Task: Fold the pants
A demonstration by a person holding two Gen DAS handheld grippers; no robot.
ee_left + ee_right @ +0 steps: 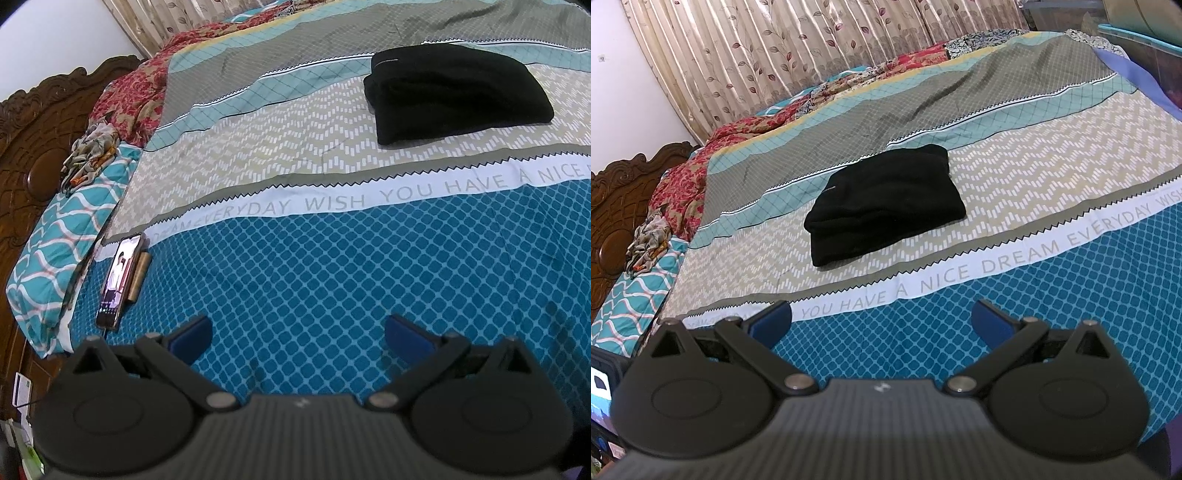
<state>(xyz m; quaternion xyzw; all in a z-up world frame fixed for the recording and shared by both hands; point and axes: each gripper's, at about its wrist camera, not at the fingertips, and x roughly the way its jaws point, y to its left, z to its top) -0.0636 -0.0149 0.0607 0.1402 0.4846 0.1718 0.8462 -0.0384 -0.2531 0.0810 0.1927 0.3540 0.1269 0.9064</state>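
1. Pants: black, folded into a compact stack of layers. They lie flat on the bedsheet, across the beige zigzag band and partly onto the teal grid band behind it. In the right wrist view they sit at 12 o'clock from the gripper; in the left wrist view the pants sit at about 1 o'clock.

2. Left gripper: fingers spread wide apart, nothing between them. It hangs over the blue diamond-pattern band of the bedsheet, well apart from the pants. One blue finger pad shows at 10 o'clock of the gripper body, the other at 2 o'clock.

3. Right gripper: fingers spread wide apart, nothing between them. It hangs over the same blue band, near the white printed strip, with the pants well beyond that strip.

4. Printed strip: white, lettered "WISH YOU HAVE A NICE", running between the beige band and the blue band.

5. Phone: at 10 o'clock in the left wrist view, lying at the sheet's edge with its screen lit, touching a small brown object along its right side.

6. Pillow: teal and white, at 9 o'clock in the left wrist view, against the carved wooden headboard.

7. Curtain: beige with a leaf print, at 11 to 12 o'clock in the right wrist view, behind the bed.
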